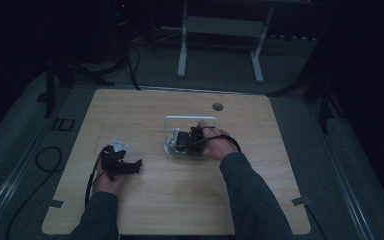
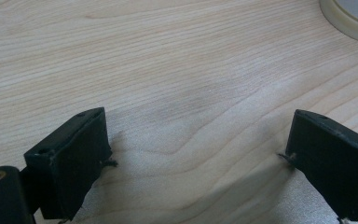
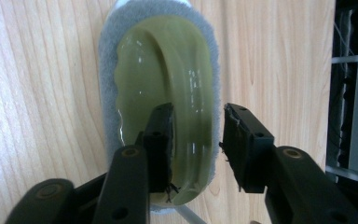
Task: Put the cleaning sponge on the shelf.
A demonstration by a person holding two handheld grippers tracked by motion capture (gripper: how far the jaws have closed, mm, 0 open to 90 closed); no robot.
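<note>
Dim room, dark at the edges; grey floor, one pale wooden tabletop at centre, one white frame stand behind it, loose black cables on the floor at left.

Left side: one left tongs, held low over the wood near the front-left; jaws wide apart, nothing between them, bare wood grain under them in the left gripper view. One small clear or whitish bit just beyond those tongs, too dim to identify. One cream-rimmed round thing at the top right corner of the left gripper view, cut off by the frame.

Centre: one scrubber pad with a translucent yellow-green handle on a grey fleecy base, lying on the wood just right of centre. One white wire frame standing around it in the high view; its lower part hidden by the hand. One grey round cap in the tabletop behind.

Right side: one right tongs, directly over the scrubber pad; jaws parted, one jaw over the handle's ridge, the other over its right edge, no clear press on it. Near end of the pad hidden behind the jaws. Two grey sleeves entering from the bottom edge.
</note>
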